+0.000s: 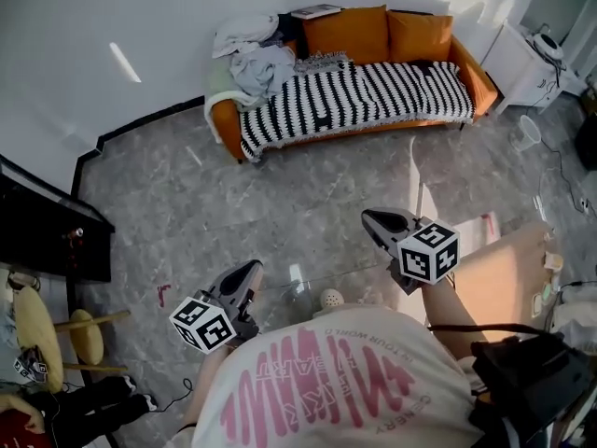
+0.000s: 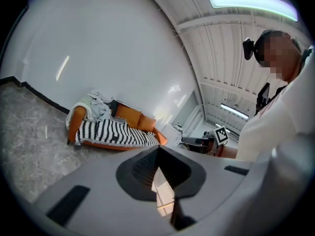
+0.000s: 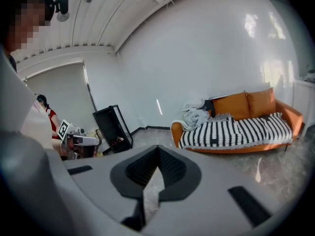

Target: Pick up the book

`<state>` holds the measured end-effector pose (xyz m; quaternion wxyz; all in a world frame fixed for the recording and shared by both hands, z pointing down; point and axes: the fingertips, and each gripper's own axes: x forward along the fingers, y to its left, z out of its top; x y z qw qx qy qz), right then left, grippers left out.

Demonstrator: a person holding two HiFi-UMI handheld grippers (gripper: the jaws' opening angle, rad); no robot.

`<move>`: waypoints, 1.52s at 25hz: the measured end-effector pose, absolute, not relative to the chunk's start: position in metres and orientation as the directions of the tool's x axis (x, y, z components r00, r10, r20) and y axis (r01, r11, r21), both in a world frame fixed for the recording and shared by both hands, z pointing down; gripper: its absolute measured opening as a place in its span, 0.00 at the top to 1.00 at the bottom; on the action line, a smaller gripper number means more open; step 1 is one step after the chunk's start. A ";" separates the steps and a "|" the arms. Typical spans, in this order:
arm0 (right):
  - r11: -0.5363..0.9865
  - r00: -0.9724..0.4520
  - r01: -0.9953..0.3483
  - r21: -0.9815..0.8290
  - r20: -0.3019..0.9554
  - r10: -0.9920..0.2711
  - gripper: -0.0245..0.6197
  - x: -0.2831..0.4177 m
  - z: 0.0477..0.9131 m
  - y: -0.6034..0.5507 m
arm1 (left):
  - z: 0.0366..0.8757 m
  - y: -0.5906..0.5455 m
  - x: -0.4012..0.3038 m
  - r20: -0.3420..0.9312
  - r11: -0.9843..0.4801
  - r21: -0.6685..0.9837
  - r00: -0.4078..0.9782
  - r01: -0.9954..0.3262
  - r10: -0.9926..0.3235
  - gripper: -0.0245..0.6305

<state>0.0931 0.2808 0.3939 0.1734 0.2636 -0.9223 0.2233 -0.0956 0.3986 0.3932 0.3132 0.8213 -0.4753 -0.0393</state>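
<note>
Left gripper [image 1: 256,268], right gripper [image 1: 370,218] closed, empty (both); book [image 1: 315,11] well beyond, atop sofa [image 1: 224,118].

We identify the book [image 1: 315,11] as a thin, flat volume with a pale cover. It lies flat on top of the sofa [image 1: 480,80] backrest, just beside the left orange cushion [image 1: 347,34]. It sits well apart from the left gripper [image 1: 250,269] and the right gripper [image 1: 373,218], far ahead of both and roughly between their lines. Neither gripper touches it.
</note>
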 end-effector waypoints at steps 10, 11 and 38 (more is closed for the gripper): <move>0.773 -0.812 -0.545 -0.326 0.435 -0.390 0.95 0.092 0.387 0.207 | 0.387 0.318 -0.090 0.213 -0.363 0.551 0.547 -0.751 -0.809 0.95; 0.778 -0.816 -0.538 -0.325 0.430 -0.385 0.95 0.089 0.386 0.200 | 0.387 0.310 -0.091 0.213 -0.360 0.551 0.544 -0.753 -0.811 0.95; 0.656 -0.744 -0.668 -0.352 0.347 -0.571 0.95 -0.024 0.373 0.001 | 0.380 0.069 -0.253 0.173 -0.428 0.594 0.628 -0.681 -0.759 0.95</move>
